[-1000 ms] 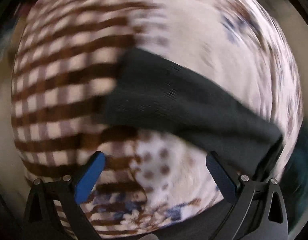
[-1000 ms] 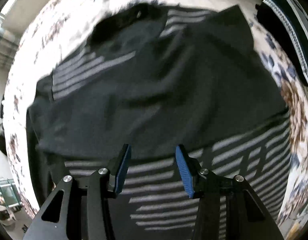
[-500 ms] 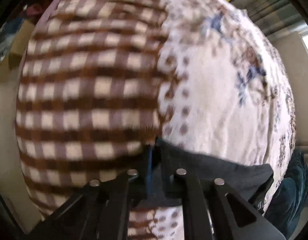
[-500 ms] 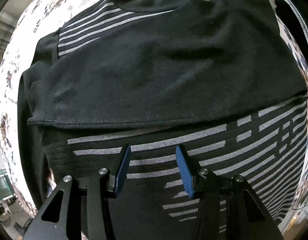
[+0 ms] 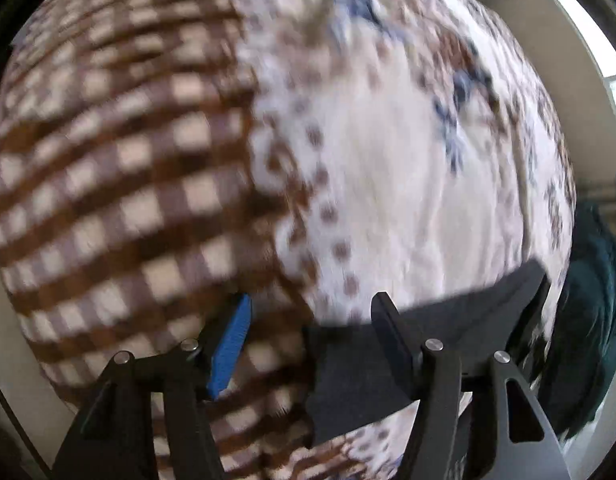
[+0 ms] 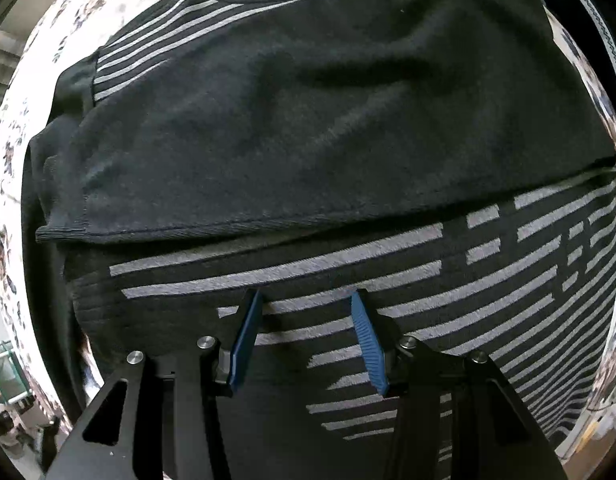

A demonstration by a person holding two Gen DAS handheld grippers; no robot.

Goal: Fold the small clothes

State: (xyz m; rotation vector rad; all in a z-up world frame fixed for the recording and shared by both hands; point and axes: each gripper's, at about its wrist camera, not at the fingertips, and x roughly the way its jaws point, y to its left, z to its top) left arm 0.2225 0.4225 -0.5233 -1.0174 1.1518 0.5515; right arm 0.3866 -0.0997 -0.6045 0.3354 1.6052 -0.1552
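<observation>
Both tools gaping wide: left tool is hovering over the dark cloth edge, right tool over the striped sweater.

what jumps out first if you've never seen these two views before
In the right wrist view, a black sweater with grey stripes fills nearly the whole picture, its plain black part folded over the striped part, with the open right gripper just above it. In the blurred left wrist view, a brown checked blanket lies left of a white floral cover, and a dark cloth sits by the open left gripper.
</observation>
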